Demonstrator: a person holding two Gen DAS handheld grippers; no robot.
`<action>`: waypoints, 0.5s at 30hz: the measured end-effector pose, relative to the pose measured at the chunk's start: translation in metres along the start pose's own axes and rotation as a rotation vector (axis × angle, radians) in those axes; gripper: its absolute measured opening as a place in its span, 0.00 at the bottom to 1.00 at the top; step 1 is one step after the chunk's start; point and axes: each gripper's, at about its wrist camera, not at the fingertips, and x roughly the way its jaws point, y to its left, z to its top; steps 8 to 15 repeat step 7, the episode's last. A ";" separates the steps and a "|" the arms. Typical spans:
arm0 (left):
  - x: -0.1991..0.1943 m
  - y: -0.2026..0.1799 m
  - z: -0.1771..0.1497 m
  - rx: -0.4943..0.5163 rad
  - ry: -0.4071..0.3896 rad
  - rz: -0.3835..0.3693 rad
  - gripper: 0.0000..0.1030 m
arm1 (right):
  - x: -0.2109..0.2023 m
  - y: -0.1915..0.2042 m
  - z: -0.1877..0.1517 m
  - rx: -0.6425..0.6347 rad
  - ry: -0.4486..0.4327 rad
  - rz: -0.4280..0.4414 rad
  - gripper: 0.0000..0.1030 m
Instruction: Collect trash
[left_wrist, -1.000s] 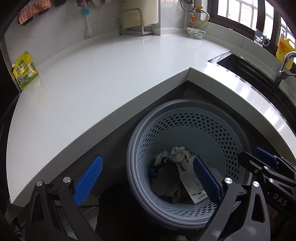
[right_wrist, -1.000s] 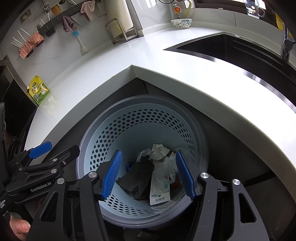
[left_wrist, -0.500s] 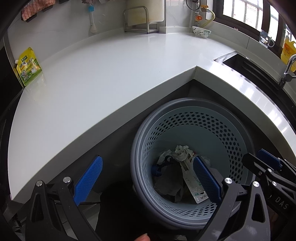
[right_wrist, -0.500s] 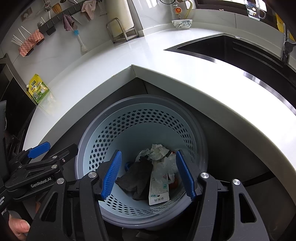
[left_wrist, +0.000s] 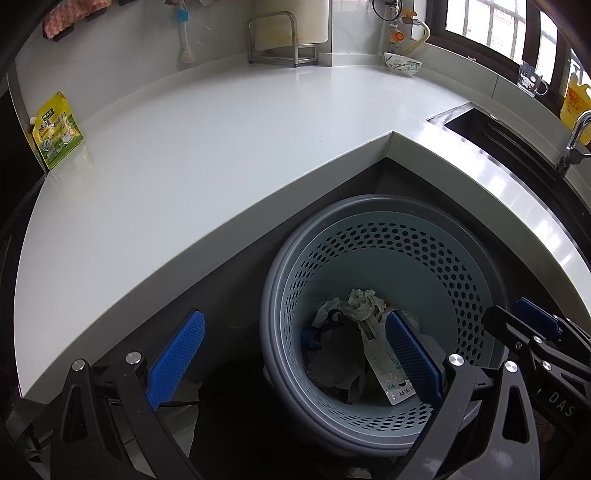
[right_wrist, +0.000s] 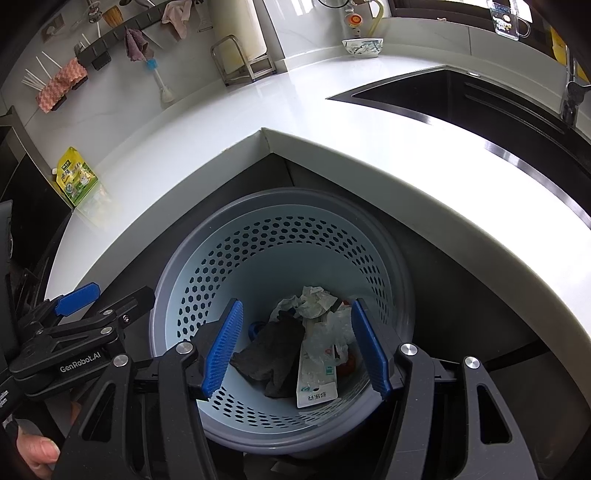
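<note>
Blue-padded fingers of the left gripper spread wide, holding nothing; same for the right gripper, parted and empty above the round perforated pale-blue plastic bin. Inside at the bottom: crumpled white paper wad, flat printed white sachet, limp dark cloth. Probably light, soft, crushable; best pinched at a raised fold. Beyond, glossy white corner worktop, with a yellow-green standing pouch at its far left
</note>
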 end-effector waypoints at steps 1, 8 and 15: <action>0.000 0.000 0.000 -0.001 0.001 0.001 0.94 | 0.000 0.000 0.000 0.000 0.000 0.000 0.57; 0.000 -0.001 -0.001 -0.007 0.005 0.008 0.94 | 0.000 0.000 0.000 0.002 0.002 0.001 0.57; 0.000 -0.001 -0.001 -0.007 0.005 0.008 0.94 | 0.000 0.000 0.000 0.002 0.002 0.001 0.57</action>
